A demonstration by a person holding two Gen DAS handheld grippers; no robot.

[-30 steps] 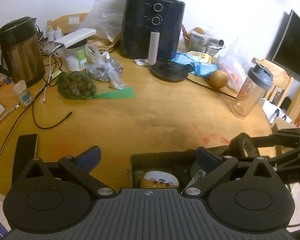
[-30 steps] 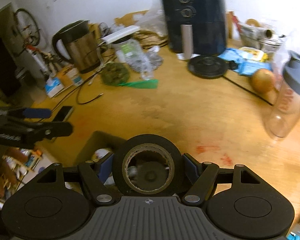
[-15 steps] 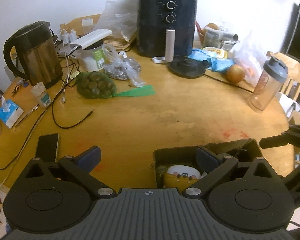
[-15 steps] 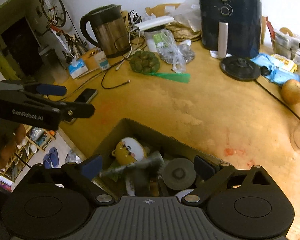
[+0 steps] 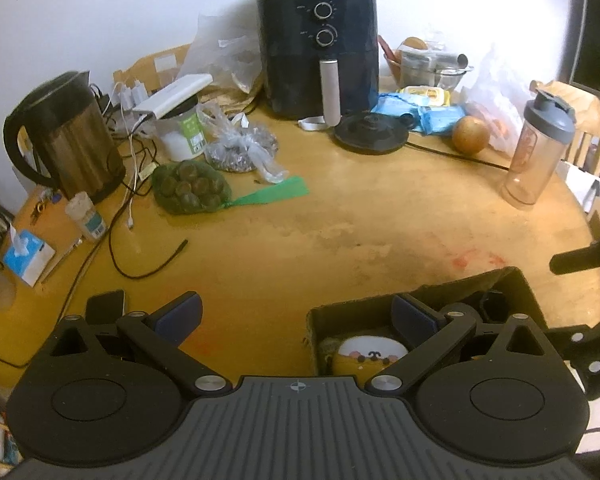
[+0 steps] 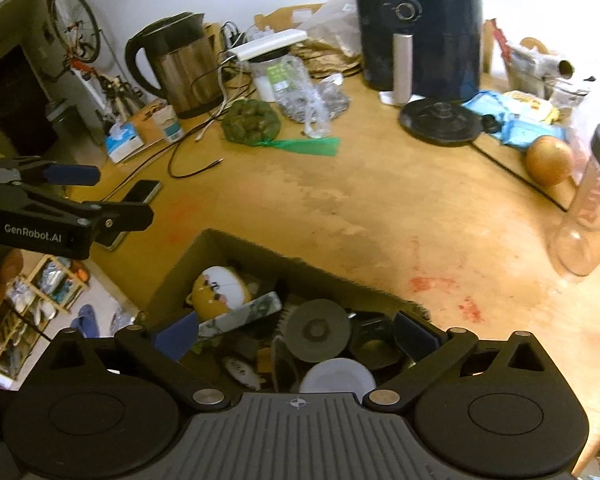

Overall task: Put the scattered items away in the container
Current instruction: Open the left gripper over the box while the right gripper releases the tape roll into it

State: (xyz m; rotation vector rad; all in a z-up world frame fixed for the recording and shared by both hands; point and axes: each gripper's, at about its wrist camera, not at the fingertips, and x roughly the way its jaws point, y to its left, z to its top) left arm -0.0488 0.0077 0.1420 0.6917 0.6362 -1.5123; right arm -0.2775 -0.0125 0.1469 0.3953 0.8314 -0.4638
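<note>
Cardboard box [image 6: 204, 258] — right claw [image 6: 296, 330] wide above, empty

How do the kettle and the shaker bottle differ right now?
The kettle is opaque, with a brown metallic body and a black handle; the shaker bottle is clear plastic with a grey lid and looks empty. The kettle is squat and wide; the shaker bottle is slim and tall. The kettle stands at the table's left among cables; the shaker bottle stands at the right edge. Both are upright on the table, outside the cardboard box.
</note>
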